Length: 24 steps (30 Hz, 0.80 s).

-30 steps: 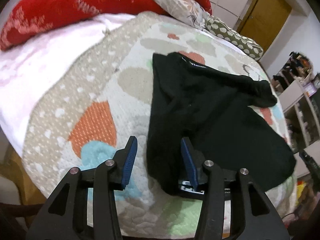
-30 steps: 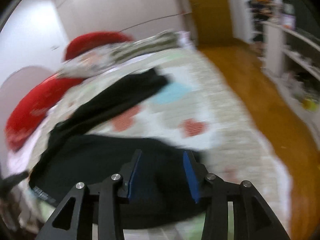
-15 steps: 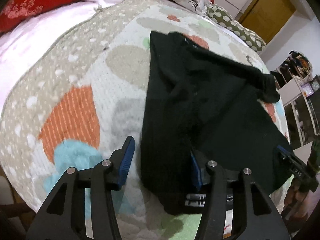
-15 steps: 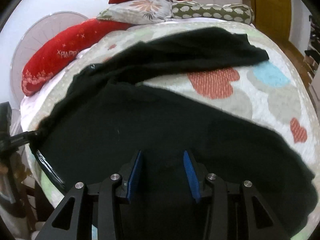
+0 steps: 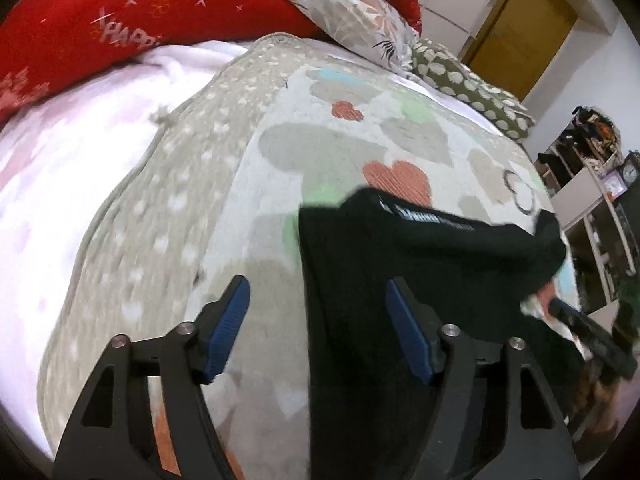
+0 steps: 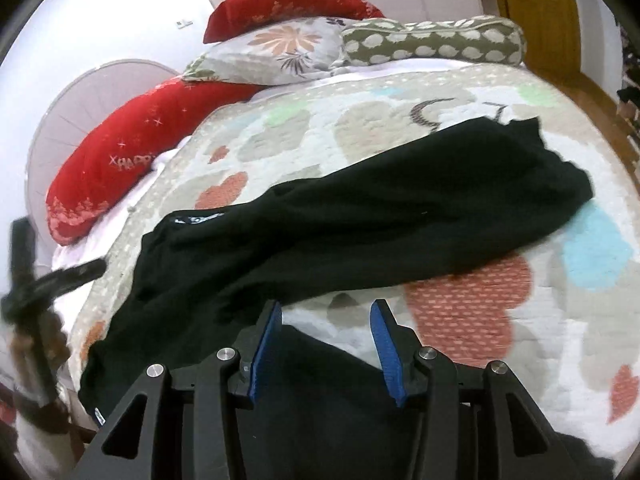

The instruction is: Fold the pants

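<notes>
Heart-print quilt (image 5: 248, 184) under black pants (image 6: 360, 224); left tongs (image 5: 318, 330) just widened, right tongs (image 6: 326, 338) parted, both empty.

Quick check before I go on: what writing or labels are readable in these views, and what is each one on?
"HAPPY", pale letters on the long red pillow, last letter unclear.
White print on the waistband of the black pants: blurred, unreadable.
Small light tag at the pants' near edge: too small to read.
Clock face on the shelf: numerals too small.

One pair of black pants (image 6: 360, 220), two red pillows (image 6: 132, 148), two patterned pillows (image 6: 280, 52).
</notes>
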{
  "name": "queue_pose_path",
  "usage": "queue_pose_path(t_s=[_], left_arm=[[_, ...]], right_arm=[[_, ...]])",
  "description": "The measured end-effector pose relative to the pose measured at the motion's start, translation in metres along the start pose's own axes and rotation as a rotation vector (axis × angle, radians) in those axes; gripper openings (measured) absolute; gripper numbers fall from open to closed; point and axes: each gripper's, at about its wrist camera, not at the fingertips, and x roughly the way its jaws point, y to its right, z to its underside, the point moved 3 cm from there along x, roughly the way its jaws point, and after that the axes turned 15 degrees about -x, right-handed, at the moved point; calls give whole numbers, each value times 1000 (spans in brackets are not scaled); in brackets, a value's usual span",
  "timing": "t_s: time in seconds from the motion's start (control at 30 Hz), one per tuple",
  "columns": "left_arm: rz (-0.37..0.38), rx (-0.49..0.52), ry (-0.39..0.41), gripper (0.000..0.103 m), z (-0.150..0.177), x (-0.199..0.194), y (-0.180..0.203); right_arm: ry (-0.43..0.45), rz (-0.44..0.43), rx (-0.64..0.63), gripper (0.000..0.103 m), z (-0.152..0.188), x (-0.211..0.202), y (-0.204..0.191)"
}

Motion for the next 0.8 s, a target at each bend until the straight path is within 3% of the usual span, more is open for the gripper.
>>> queue_pose_path(t_s=[0.23, 0.33, 0.4, 0.43, 0.47, 0.5, 0.63, 0.73, 0.77, 0.8], left_arm=[[-31, 80, -88, 72, -26, 78, 11], [-22, 137, -57, 71, -30, 86, 25], [-7, 188, -78, 36, -29, 88, 39], [-20, 213, -72, 29, -28, 85, 45], [-28, 240, -60, 12, -25, 80, 50], [-19, 264, -29, 7, -23, 66, 56], [217, 258, 38, 6, -1, -11, 68], [382, 323, 76, 2, 47, -75, 74], [466, 339, 64, 2, 72, -95, 74], [501, 353, 52, 2, 89, -105, 75]], right_arm=[[-20, 3, 23, 45, 12, 2, 6], [-14, 25, 63, 45, 15, -3, 17], [-7, 32, 84, 45, 17, -7, 22], [-2, 34, 91, 45, 17, -9, 24], [4, 40, 97, 45, 18, -13, 25], [11, 45, 101, 45, 19, -17, 26], [49, 60, 118, 45, 25, -40, 33], [78, 76, 139, 45, 30, -56, 40], [89, 80, 151, 45, 32, -61, 44], [100, 84, 166, 45, 35, -66, 48]])
